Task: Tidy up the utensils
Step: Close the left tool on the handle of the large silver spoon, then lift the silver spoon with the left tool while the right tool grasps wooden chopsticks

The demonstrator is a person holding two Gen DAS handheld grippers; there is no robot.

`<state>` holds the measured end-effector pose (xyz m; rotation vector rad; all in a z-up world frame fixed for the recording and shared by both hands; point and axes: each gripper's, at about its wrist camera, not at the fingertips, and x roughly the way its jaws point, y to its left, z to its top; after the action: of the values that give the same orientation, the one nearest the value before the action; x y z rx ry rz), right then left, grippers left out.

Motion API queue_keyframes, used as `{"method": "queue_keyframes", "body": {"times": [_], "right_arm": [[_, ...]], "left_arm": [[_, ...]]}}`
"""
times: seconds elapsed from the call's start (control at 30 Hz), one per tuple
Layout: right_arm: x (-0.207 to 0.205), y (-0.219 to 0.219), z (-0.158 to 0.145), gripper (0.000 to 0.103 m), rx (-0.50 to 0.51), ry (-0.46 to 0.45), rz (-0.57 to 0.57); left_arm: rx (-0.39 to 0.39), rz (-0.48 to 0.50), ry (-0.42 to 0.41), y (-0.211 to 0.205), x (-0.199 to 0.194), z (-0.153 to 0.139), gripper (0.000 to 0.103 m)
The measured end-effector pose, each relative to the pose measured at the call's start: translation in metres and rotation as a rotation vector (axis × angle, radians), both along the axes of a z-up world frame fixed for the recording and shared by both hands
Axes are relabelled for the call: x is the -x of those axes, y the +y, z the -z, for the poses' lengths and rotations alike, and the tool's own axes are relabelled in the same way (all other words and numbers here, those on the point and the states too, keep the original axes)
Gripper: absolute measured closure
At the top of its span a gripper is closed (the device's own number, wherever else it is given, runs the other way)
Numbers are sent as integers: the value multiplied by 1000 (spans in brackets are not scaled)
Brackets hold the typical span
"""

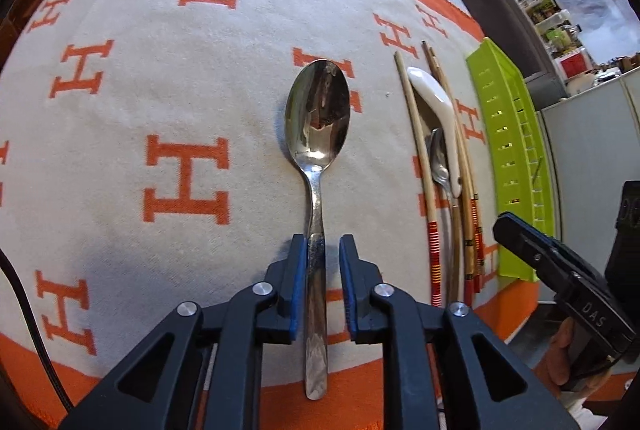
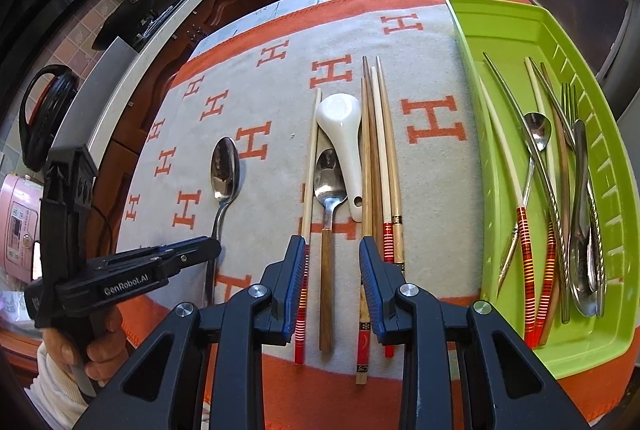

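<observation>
The left gripper [image 1: 324, 250] is straddling a steel tablespoon's [image 1: 317, 117] handle, jaws parted. The right gripper [image 2: 332, 250] is hovering agape over a wooden-handled spoon [image 2: 329, 213]. Far right, the green tray [image 2: 472, 41] is holding chopsticks [image 2: 520, 226], a fork [image 2: 569, 109] and spoons.

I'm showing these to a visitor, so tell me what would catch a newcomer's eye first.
First, the big steel spoon lying alone on the orange-and-cream H-patterned cloth, its handle between the open left tongs. Next, the lime-green tray at the cloth's right edge, already holding chopsticks, spoons and a fork. Between them lies a row of chopsticks with a white ceramic spoon and a wooden-handled spoon, with the open right tongs over that spoon's handle.
</observation>
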<state>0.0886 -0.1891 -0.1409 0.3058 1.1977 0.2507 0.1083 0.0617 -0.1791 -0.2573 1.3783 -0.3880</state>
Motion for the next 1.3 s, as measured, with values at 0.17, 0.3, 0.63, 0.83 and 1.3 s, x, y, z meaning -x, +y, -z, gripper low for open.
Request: {"method": "queue_keyframes", "body": {"times": [0.17,0.3,0.63,0.83,1.3], "right_arm": [[1,0,1,75,-2,2,3],[1,1,3,75,-1,4,3],[4,-2,4,75,-12,2,10],[5,-4,4,75,-26,4,13],[4,-7,3,75,-17,6,39]], "left_arm": [[-30,57,-24,-3,2,0,97],[-97,66,-64,-14,7,-9,101],[-191,118,-111,-41,5,-16,103],[-224,127,-99,-46,7,-10,102],[-212,31,-131,-42,9,-8,103]]}}
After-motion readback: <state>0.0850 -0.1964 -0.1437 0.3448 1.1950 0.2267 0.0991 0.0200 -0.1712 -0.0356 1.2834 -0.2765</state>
